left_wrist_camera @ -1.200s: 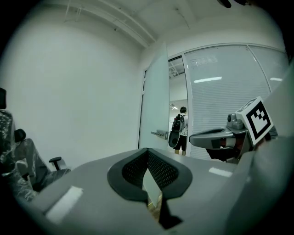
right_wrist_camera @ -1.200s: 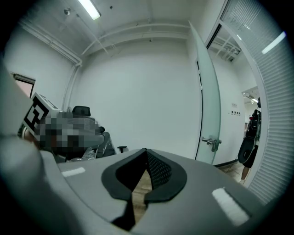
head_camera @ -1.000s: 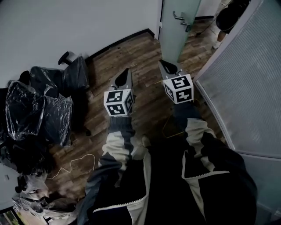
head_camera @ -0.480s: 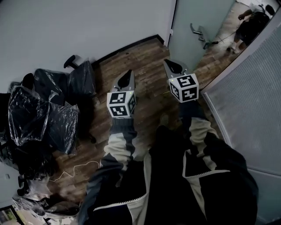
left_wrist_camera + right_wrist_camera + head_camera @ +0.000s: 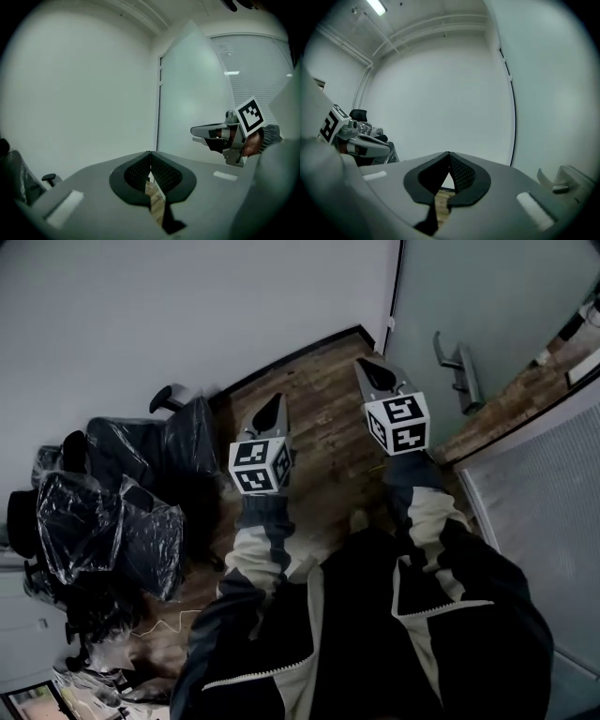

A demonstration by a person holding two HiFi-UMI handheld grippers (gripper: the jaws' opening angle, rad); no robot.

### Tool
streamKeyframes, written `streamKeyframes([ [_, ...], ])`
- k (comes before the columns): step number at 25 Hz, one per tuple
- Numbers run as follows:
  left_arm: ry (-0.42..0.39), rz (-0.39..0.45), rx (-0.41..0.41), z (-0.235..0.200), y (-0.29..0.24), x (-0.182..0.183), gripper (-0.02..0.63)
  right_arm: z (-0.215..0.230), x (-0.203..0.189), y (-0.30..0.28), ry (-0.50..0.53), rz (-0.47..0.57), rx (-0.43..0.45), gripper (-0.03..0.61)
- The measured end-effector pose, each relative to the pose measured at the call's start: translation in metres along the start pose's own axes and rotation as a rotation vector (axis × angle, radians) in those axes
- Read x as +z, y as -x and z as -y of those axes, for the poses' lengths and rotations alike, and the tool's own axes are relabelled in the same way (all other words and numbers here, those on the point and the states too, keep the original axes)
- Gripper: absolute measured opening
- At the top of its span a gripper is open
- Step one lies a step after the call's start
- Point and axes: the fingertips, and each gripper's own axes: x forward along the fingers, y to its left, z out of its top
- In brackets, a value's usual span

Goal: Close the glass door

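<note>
The frosted glass door [image 5: 487, 296] stands at the upper right of the head view, with its metal lever handle [image 5: 458, 367] facing me. My right gripper [image 5: 374, 369] is shut and empty, just left of the door and short of the handle. My left gripper [image 5: 273, 403] is also shut and empty, over the wood floor. In the right gripper view the jaws [image 5: 448, 154] meet at the tips, with the door handle [image 5: 563, 181] at the lower right. The left gripper view shows shut jaws [image 5: 150, 153], the door [image 5: 194, 89] ahead and the right gripper [image 5: 206, 131] beside it.
Office chairs wrapped in dark plastic [image 5: 122, 498] crowd the left side. A white wall [image 5: 187, 306] runs behind. A ribbed frosted partition [image 5: 539, 512] stands at the right. A thin white cable [image 5: 159, 622] lies on the wood floor [image 5: 319, 418].
Both grippers have moved forward towards the door, which with its handle now looks larger and nearer. The corridor and the person beyond the doorway have dropped out of sight.
</note>
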Motion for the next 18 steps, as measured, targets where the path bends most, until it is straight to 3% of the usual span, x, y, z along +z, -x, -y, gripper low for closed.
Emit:
streamKeyframes([
  [11, 0.019, 0.033, -0.122, 0.012, -0.127, 0.039, 0.0, 0.093, 0.007, -0.061, -0.015, -0.011, -0.082, 0.005],
  [18, 0.022, 0.029, -0.365, 0.026, -0.224, 0.06, 0.0, 0.122, 0.042, -0.092, 0.022, -0.009, -0.193, 0.005],
])
